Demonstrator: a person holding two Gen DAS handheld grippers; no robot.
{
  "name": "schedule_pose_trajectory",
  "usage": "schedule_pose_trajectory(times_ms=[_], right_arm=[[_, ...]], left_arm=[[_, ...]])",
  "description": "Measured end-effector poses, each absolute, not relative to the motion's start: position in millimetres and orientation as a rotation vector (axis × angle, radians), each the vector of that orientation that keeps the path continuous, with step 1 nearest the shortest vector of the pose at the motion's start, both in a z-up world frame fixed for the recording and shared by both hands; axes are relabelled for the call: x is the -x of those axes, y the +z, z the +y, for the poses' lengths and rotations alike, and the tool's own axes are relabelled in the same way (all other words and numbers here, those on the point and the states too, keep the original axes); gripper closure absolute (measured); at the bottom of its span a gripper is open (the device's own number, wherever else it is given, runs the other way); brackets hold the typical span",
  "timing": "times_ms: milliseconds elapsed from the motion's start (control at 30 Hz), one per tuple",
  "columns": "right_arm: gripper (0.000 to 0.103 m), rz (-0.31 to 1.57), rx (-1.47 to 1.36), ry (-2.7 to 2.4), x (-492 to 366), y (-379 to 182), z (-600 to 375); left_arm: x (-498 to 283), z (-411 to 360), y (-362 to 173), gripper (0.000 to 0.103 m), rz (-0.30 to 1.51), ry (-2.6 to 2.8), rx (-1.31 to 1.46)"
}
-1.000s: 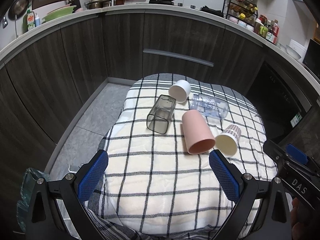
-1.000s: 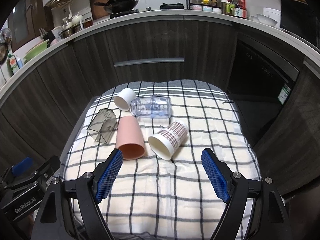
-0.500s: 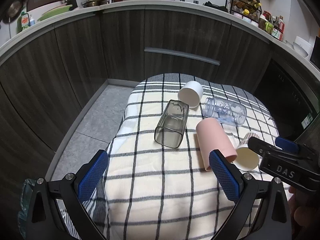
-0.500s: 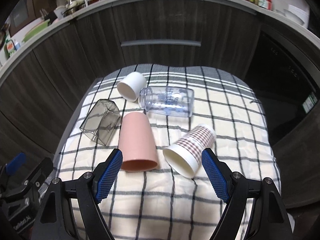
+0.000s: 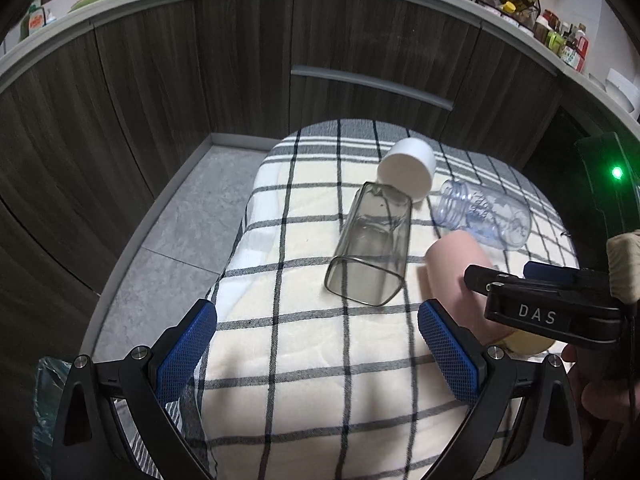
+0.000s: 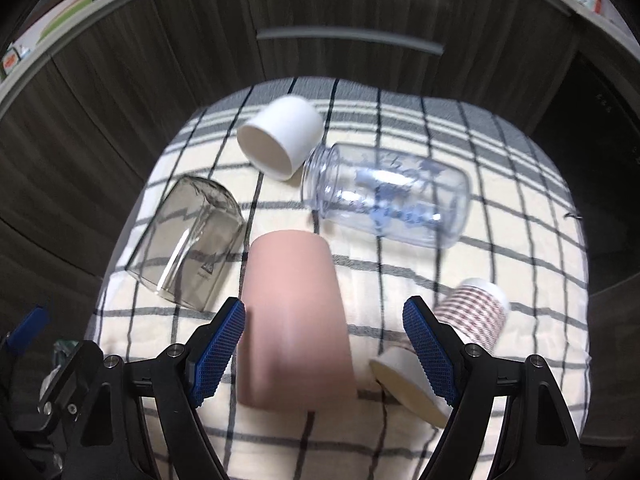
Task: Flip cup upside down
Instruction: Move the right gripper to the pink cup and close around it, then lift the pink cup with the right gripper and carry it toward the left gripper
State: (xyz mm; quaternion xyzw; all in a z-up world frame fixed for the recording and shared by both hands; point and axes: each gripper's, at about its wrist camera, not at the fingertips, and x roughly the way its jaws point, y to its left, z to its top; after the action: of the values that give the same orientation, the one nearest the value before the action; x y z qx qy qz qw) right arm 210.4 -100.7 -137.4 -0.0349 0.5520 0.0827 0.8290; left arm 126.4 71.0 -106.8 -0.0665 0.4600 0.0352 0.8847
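Observation:
Several cups lie on their sides on a checked cloth point(image 6: 520, 200). A pink cup point(image 6: 294, 320) lies with its mouth toward me, between the open fingers of my right gripper point(image 6: 324, 344). A patterned paper cup point(image 6: 472, 320) lies by the right finger. A smoky glass cup point(image 5: 372, 252) lies ahead of my open, empty left gripper point(image 5: 320, 344). A white cup point(image 5: 408, 168) and a clear bottle point(image 5: 488, 216) lie farther back. The right gripper's body point(image 5: 548, 312) partly hides the pink cup point(image 5: 452, 268) in the left wrist view.
The cloth point(image 5: 312, 380) covers a small raised surface with floor point(image 5: 188, 220) to the left. Dark wood cabinets point(image 5: 240, 60) curve around behind it. The countertop above holds dishes and bottles point(image 5: 560, 36).
My right gripper has moved forward and down, so its fingers now straddle the pink cup. My left gripper has also moved forward, closer to the smoky glass cup.

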Motion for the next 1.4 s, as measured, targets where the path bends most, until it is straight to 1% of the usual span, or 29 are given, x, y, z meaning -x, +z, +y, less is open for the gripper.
schedule_pose_trajectory(times_ms=[67, 133, 333, 367, 400, 433, 667, 967, 1100, 1233, 1400], right_arm=[[0.022, 1.189, 0.074, 0.197, -216, -145, -96], [0.019, 1.199, 0.086, 0.217, -221, -150, -90], [0.019, 1.249, 0.106, 0.246, -230, -165, -75], [0.020, 1.268, 0.089, 0.258, -232, -169, -76], [0.023, 1.283, 0.068, 0.270, -232, -172, -76], [0.031, 1.295, 0.041, 0.286, -232, -175, -77], [0.033, 1.282, -0.002, 0.297, -225, -170, -78], [0.033, 1.234, -0.067, 0.299, -177, -125, -101], [0.033, 1.234, -0.103, 0.290, -145, -117, -112], [0.033, 1.256, -0.143, 0.267, -110, -121, -122], [0.033, 1.289, -0.170, 0.251, -79, -144, -129]], left_arm=[[-129, 73, -112, 0.001, 0.968, 0.073, 0.141], [-131, 75, -116, 0.001, 0.976, 0.075, 0.144], [-132, 84, -120, 0.001, 0.987, 0.084, 0.169], [-132, 86, -120, 0.001, 0.986, 0.086, 0.174], [-132, 86, -120, 0.001, 0.985, 0.087, 0.178], [-132, 88, -119, 0.001, 0.984, 0.088, 0.183], [-127, 87, -112, 0.001, 0.969, 0.086, 0.185], [-93, 82, -89, 0.001, 0.944, 0.068, 0.187], [-72, 78, -83, 0.001, 0.942, 0.052, 0.181], [-48, 71, -84, 0.001, 0.950, 0.040, 0.171], [-29, 65, -95, 0.001, 0.979, 0.025, 0.158]])
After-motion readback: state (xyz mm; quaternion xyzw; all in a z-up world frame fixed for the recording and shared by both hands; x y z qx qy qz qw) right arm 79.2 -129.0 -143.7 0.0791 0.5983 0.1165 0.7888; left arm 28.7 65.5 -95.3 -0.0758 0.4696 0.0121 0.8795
